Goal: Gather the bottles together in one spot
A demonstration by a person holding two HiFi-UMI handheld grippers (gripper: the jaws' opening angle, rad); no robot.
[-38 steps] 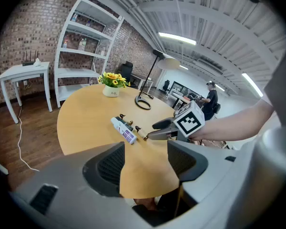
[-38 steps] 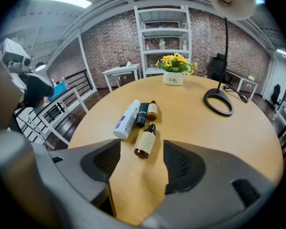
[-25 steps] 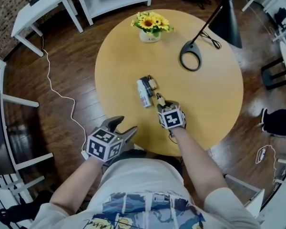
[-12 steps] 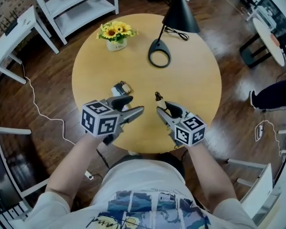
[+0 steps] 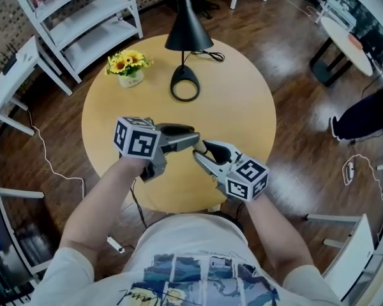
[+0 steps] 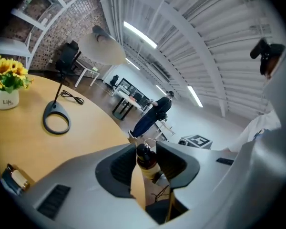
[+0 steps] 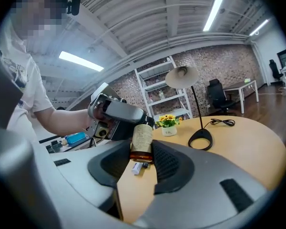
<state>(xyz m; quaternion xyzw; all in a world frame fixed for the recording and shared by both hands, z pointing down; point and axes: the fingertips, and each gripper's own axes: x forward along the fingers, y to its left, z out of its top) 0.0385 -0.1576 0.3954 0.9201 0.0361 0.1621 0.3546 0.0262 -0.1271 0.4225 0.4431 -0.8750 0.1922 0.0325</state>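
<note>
Sitting on round tbl (image 5: pixel 242 120): lamp (image 5: pixel 188 37), sunflowers (image 5: pixel 129 62), bottles (image 7: pixel 137 167); wood floor (image 5: pixel 287 62).

Smooth matt wooden table (image 5: pixel 246 123) — glossy brown bottle (image 7: pixel 142 144)

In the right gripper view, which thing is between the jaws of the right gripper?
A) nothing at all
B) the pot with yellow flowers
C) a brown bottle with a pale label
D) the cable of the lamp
C: in the right gripper view, the right gripper has its jaws closed on both sides of the brown bottle, near its base.
</note>
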